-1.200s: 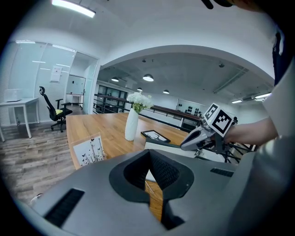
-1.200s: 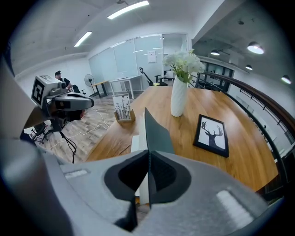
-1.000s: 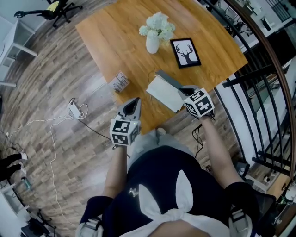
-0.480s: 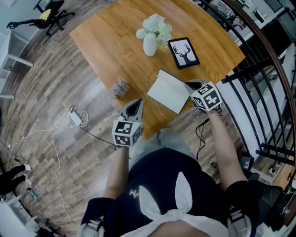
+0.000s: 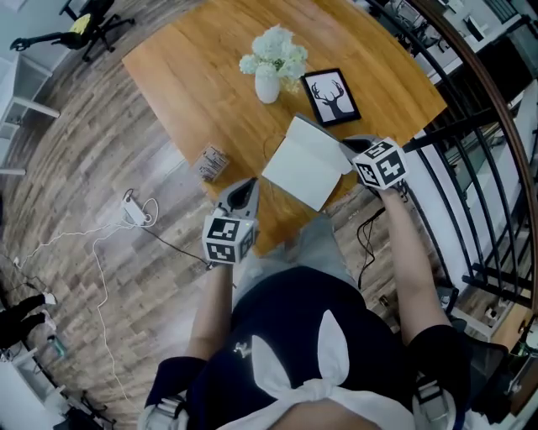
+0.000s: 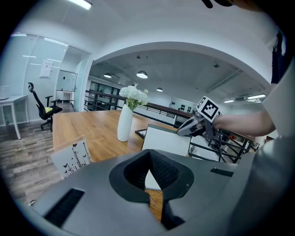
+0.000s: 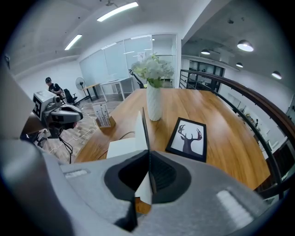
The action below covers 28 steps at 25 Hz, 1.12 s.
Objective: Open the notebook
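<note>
At the near edge of the wooden table, holds the left gripper low over the wood, snout aimed toward the far side, jaws pressed together with nothing between. Just to the right, pinches the lifted cover of the notebook in the right gripper, jaws closed flat on the thin board. Has that cover raised steeply, white inner face turned toward the left gripper, seen edge-on from the right gripper view. Rests the remaining white pages flat on the table by its front right corner. Leaves untouched, at the left front edge, a small printed card stand, well apart from the notebook. Beyond the notebook and just beside it, a black-framed deer picture lying flat. Left of the frame, near it, a white vase upright with white flowers. Off the table to the left, on the plank floor, a white charger with a trailing cord. Farther off, at top left, a black office chair; along the right side, a dark metal railing
</note>
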Available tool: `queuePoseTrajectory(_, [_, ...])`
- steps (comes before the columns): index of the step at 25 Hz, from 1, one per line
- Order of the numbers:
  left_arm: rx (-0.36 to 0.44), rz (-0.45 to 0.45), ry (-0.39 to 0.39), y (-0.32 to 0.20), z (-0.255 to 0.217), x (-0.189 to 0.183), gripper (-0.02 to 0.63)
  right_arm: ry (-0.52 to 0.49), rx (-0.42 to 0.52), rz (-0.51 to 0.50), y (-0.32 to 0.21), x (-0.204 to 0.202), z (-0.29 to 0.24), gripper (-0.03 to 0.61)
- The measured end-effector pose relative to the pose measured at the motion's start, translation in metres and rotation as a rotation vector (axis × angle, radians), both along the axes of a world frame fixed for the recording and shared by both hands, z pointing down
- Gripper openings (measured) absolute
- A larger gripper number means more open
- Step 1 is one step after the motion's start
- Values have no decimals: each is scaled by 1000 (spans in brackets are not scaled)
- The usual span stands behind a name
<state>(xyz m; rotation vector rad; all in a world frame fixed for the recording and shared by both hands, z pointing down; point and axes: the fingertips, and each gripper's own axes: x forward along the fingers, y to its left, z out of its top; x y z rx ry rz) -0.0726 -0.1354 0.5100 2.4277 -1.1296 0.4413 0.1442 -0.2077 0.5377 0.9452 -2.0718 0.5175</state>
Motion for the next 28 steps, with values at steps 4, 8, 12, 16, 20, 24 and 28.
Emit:
queuePoseTrajectory(4, [-5, -48, -4, -7, -6, 10, 17, -36, -34, -11, -14, 14, 4, 12])
queuePoseTrajectory(8, [-6, -94, -23, -15, -11, 23, 17, -65, -73, -14, -30, 32, 11, 12])
queuePoseTrajectory(12, [-14, -110, -20, -16, -2, 27, 17, -85, -103, -14, -43, 39, 19, 14])
queuePoseTrajectory(16, [-26, -132, -12, -15, 6, 33, 17, -134, -140, 7, -53, 47, 31, 14])
queuePoseTrajectory(20, [-36, -138, -16, -14, 9, 40, 17, -151, -163, 23, -61, 55, 41, 14])
queuePoseTrajectory(24, [-43, -152, -17, -13, 11, 38, 17, -163, -191, 50, -64, 60, 51, 14])
queuePoseTrajectory(28, [-51, -167, -18, -12, 12, 34, 17, -188, -235, 104, -63, 68, 64, 14])
